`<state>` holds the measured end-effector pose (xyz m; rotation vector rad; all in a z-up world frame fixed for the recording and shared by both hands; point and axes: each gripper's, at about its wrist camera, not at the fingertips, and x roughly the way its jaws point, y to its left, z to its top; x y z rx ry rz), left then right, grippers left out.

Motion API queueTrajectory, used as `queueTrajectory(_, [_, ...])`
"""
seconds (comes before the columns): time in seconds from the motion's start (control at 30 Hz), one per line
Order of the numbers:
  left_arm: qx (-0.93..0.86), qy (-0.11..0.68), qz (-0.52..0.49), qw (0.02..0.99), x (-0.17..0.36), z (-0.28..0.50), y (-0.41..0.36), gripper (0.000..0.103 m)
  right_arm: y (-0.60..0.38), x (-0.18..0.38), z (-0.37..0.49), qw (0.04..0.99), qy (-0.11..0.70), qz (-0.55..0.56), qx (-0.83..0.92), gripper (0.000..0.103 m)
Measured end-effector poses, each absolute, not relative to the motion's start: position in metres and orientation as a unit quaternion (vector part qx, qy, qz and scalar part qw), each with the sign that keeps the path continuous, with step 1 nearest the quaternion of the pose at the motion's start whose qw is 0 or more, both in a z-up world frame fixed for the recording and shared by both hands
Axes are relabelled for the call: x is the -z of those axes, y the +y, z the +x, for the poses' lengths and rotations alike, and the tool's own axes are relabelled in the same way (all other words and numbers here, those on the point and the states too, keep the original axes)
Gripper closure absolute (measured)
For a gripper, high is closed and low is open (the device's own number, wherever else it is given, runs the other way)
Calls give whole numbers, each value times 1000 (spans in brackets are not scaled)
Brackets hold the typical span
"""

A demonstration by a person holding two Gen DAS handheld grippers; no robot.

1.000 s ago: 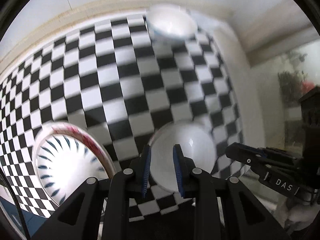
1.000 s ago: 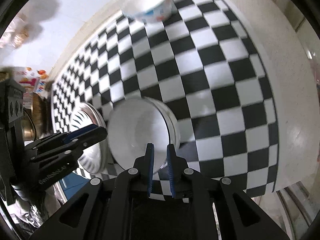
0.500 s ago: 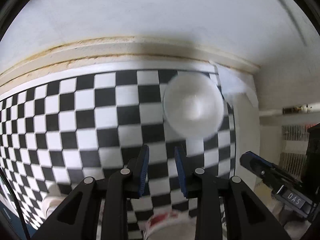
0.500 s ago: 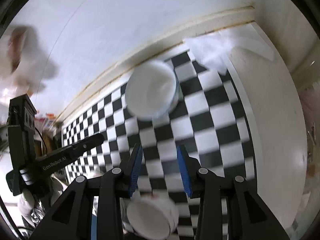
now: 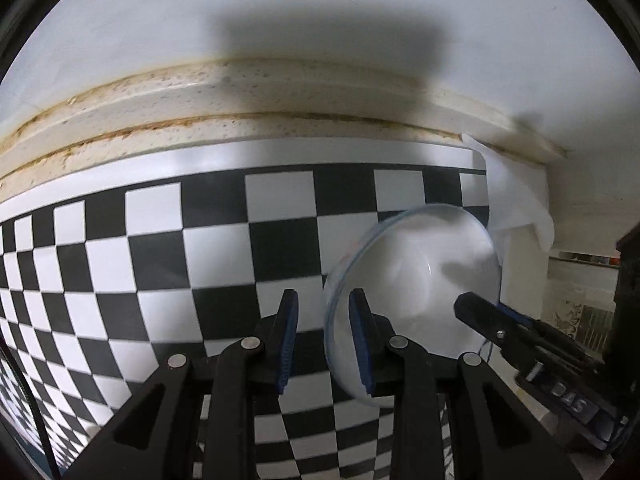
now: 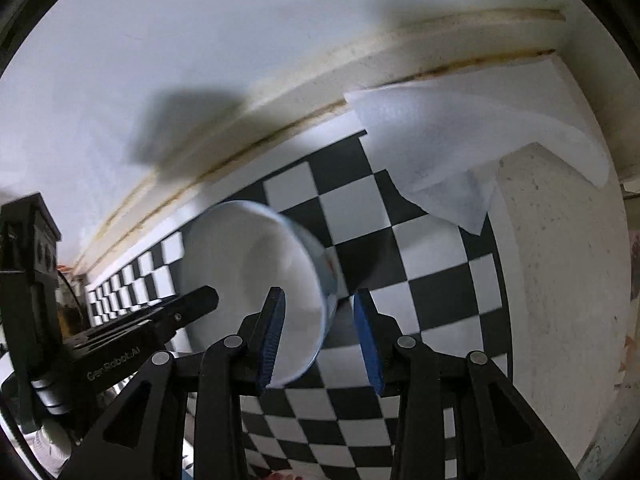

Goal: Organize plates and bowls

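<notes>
We see a black-and-white checkered mat (image 5: pixel 168 248) under a white bowl (image 5: pixel 416 280) with a pale blue rim. Our black grippers carry blue pads (image 6: pixel 276 332); a white sheet (image 6: pixel 472 148) lies beside.

A home kitchen is suggested: checkered cloth (image 5: pixel 160 264) laid on a stone table (image 6: pixel 560 280), stained wall seam (image 5: pixel 200 120), white bowl (image 6: pixel 256 288).

White bowl (image 5: pixel 416 280), blue-rimmed with faint coloured outer pattern, empty, upright on checkered mat near back corner
</notes>
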<state>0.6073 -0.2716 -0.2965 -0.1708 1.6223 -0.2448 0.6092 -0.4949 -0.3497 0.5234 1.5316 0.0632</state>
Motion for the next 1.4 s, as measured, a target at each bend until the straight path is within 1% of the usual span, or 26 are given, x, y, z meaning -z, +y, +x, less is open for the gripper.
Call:
queueTrajectory(0.03, [110,722,-75,679,297,607,-272,85,-494,353,610,686,689,233,-29,79])
queueTrajectory(0.07, [113,721,-74,679,297,606,-274,87,-493,357,611,683,691,234,-30,88])
queueTrajectory(0.1, [114,720,-72,681,297,605,-276,89,-493,360,611,682,692,235,-28,92])
queueTrajectory(0.13, [116,719,-70,682,295,605,-277,89,-493,362,610,683,690,237,-26,93])
queueTrajectory(0.27, [115,714,-50,689,291,599,-286,89,-495,361,607,690,685,232,-22,93])
queueTrajectory(0.43, [116,711,-48,692,290,591,-298,89,-492,355,599,695,683,222,-19,93])
queueTrajectory(0.8, [125,680,-40,722,241,563,-294,89,-483,306,569,723,658,209,-31,93])
queueTrajectory(1.1, [137,652,-34,745,192,514,-277,89,-461,261,521,745,632,208,-39,93])
queueTrajectory(1.4, [157,641,-35,751,170,452,-258,89,-444,225,455,757,619,204,-36,93])
